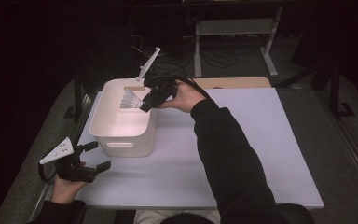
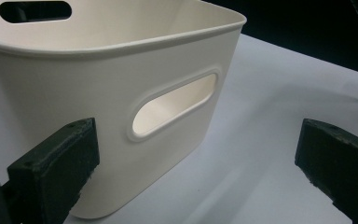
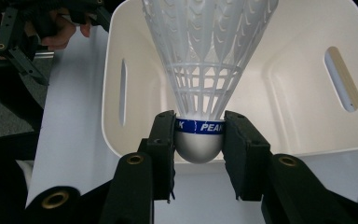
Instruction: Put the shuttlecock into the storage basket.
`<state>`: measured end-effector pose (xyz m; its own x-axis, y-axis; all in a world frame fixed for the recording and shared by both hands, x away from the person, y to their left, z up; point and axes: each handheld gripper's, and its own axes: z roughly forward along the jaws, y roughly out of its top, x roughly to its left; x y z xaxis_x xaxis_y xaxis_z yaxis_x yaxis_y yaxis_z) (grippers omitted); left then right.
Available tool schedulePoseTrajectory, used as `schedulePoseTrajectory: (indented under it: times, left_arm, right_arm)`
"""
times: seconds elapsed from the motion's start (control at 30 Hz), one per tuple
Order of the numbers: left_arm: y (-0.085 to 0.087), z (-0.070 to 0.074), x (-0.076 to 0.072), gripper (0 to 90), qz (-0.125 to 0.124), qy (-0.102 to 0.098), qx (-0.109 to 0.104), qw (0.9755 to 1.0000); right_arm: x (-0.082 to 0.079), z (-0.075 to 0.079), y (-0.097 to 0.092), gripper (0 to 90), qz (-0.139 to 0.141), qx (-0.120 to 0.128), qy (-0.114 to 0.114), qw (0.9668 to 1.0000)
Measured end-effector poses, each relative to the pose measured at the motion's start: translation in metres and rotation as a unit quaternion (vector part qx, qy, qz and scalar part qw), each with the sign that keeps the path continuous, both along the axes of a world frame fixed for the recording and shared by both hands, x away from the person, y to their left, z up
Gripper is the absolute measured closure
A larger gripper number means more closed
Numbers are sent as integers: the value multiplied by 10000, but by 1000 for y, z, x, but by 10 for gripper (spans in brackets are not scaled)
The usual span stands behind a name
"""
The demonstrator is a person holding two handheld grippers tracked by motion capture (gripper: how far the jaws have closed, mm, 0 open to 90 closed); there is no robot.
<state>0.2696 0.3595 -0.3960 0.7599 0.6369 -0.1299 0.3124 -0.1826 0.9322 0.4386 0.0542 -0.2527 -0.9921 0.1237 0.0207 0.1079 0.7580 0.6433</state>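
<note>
- right gripper (image 3: pixel 199 140) is clamped on a white shuttlecock (image 3: pixel 205 60), fingers (image 3: pixel 164 140) pressing both sides of its rounded cork base, right at the blue band printed "peak"
- shuttlecock skirt points away from the gripper, out over the open white bin (image 3: pixel 303 107)
- from the high view i see the right gripper (image 1: pixel 145 106) held above the bin's (image 1: pixel 121 140) far right rim, shuttlecock (image 1: pixel 130 100) in the air over the bin opening, not touching the bottom
- bin sits on the white bench (image 1: pixel 251 154), toward its left side; slot handles in its walls
- left gripper (image 1: pixel 101 156) is low over the bench just beside the bin's near left corner, fingers (image 2: pixel 56 172) wide apart, nothing between them
- left gripper view looks at the bin's (image 2: pixel 98 93) outer wall and handle slot, close but not touching
</note>
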Motion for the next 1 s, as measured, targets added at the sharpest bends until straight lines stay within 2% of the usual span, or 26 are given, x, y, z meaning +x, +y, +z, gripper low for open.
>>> schedulePoseTrajectory:
  times: [0.57, 1.0]
  left_arm:
    - [0, 0, 0, 0, 4, 5, 4, 10000]
    - [0, 0, 0, 0, -2, 4, 14, 10000]
  right_arm:
    - [3, -17, 16, 641, 132, 23, 119, 9998]
    - [3, -27, 23, 640, 213, -63, 222, 9995]
